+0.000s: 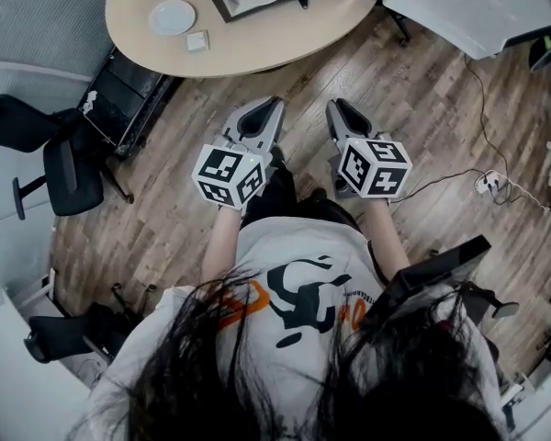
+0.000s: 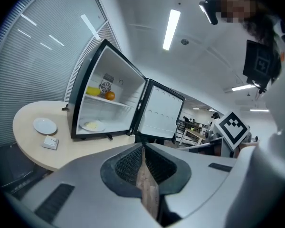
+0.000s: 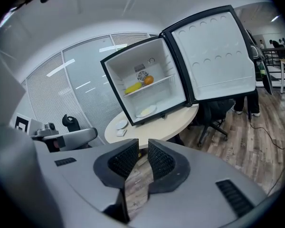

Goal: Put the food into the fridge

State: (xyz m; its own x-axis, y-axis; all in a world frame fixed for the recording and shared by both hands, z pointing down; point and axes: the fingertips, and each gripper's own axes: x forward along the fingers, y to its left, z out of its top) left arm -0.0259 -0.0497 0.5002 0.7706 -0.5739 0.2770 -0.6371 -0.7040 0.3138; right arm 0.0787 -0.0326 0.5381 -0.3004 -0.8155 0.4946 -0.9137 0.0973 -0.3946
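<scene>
Person stands on wood floor (image 1: pixel 441 90), facing a round desk (image 1: pixel 147 49); both tongs held out in front, side by side, clear of the desk.

Left tongs (image 2: pixel 143 147): jaws drawn in to a thin slit, pads all but meeting at the tips; nothing between them, only floor showing through.

Right tongs (image 3: pixel 142 148): jaws narrow, a slim gap between the pads; nothing between them.

Small fridge (image 3: pixel 128 70) sits on the desk, door (image 3: pixel 213 51) swung wide open.

Food is inside the fridge: an orange (image 3: pixel 148 80) and a yellow item (image 3: pixel 133 88) side by side on the shelf; a plate with pale food (image 3: pixel 146 111) on the fridge bottom below the shelf.

On the desk outside the fridge: an empty white plate (image 1: pixel 173 16); a small white square object (image 1: pixel 197 41) just beside it, nearer the desk edge.

Black office chair (image 1: pixel 69 168) stands beside the desk, on the person's left.
</scene>
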